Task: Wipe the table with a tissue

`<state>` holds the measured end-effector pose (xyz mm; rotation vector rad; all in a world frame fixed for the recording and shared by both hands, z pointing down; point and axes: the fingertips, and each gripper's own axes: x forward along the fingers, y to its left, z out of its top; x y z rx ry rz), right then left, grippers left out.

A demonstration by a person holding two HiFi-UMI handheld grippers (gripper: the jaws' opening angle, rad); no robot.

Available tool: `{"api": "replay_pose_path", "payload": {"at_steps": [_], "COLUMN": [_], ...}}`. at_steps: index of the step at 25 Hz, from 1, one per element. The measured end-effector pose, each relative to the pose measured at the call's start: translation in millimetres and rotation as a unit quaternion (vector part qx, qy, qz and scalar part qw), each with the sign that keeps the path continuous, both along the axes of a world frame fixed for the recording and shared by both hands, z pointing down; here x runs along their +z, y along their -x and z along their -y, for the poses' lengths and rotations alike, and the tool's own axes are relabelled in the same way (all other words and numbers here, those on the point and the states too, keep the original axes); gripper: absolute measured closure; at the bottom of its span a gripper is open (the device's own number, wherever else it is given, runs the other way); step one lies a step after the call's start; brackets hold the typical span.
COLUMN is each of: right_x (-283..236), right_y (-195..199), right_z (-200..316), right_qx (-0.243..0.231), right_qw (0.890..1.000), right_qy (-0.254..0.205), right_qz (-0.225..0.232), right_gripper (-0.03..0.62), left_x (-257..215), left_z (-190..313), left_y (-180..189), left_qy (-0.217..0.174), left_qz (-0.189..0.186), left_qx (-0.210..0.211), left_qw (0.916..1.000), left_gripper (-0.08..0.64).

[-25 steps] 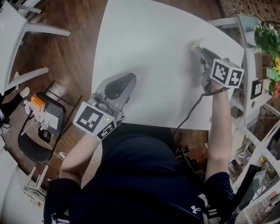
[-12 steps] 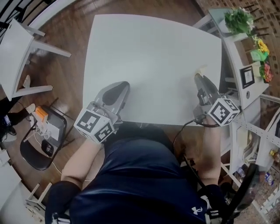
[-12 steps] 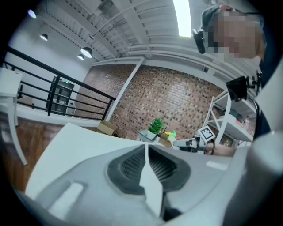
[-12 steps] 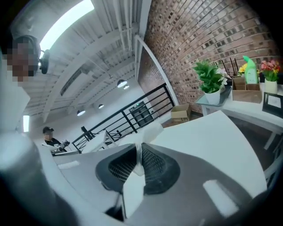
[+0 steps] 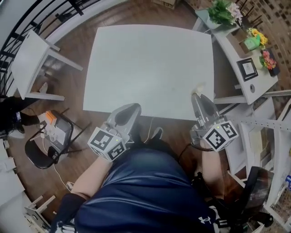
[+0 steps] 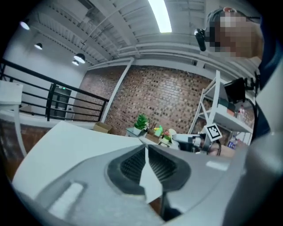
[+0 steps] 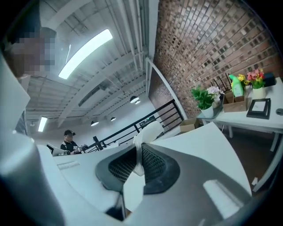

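Head view: the white table [image 5: 150, 63] is seen bare, and both grippers are held at its near edge. The right gripper [image 5: 196, 95] is clenched on the tissue [image 5: 198, 87], a small white wad that sticks out past the jaw tips at the table's near right corner. In the right gripper view the wad is seen pinched between the ribbed pads. Whether it is pressed on the surface cannot be told. The left gripper [image 5: 133, 108] is closed with nothing in it, as its jaws are seen meeting in the left gripper view. It is held over the near edge, left of the middle.

For the wipe to be done well, the wad should probably be brought down flat and pressed lightly, so that tissue, not hard jaw tips, is dragged across the top. Overlapping strokes would likely be needed, since little tissue is exposed.

No container is seen on the table. On the side table [image 5: 245, 86] to the right, pots are seen holding a green plant [image 5: 223, 9], yellow flowers [image 5: 253, 35] and pink flowers [image 5: 267, 57].
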<state>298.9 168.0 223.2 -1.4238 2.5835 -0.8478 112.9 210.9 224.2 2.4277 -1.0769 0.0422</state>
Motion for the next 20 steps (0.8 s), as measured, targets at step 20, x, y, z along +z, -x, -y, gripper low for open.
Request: {"api": "replay_pose_path", "payload": {"at_steps": [20], "right_x": [-86], "right_y": [84], "right_z": [-39], "right_qx": [0.008], "right_qw": [0.964], "right_qy": [-0.205], "right_qz": [-0.168], "right_gripper": [0.561], "left_x": [-48], "left_z": [-13], "left_y": [43], "left_qy": [-0.062], "left_qz": [-0.008], "left_qx": [0.0], "left_qw": [0.998], "left_gripper": [0.543]}}
